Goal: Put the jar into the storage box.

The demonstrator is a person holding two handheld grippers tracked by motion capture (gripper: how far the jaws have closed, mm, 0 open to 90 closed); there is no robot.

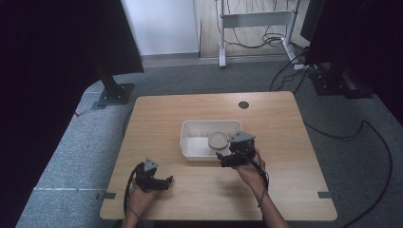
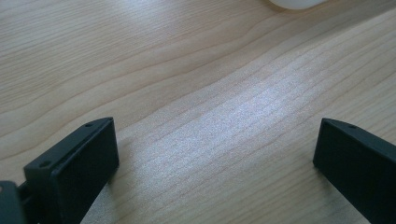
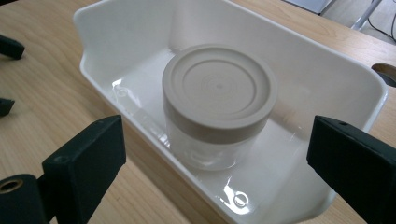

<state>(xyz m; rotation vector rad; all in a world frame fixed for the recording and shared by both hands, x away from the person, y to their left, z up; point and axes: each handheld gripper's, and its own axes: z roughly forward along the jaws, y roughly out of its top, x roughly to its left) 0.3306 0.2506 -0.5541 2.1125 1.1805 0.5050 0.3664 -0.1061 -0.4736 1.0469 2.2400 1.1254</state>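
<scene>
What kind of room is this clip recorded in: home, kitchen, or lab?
Most likely a lab or recording studio, not a home. A bare wooden table stands on grey carpet, with black stands at both sides and loose cables across the floor.

We are seeing the high view evenly lit at the middle, where the wooden table is showing soft, faint shadows, while the corners beyond it are falling into near black. In the left gripper view a pale sheen is spreading across the wood grain, and the near jaws are looking slightly soft. In the right gripper view small glints are shining on the floor of the white tray around the jar, whose lid is staying matte and sharp.
</scene>
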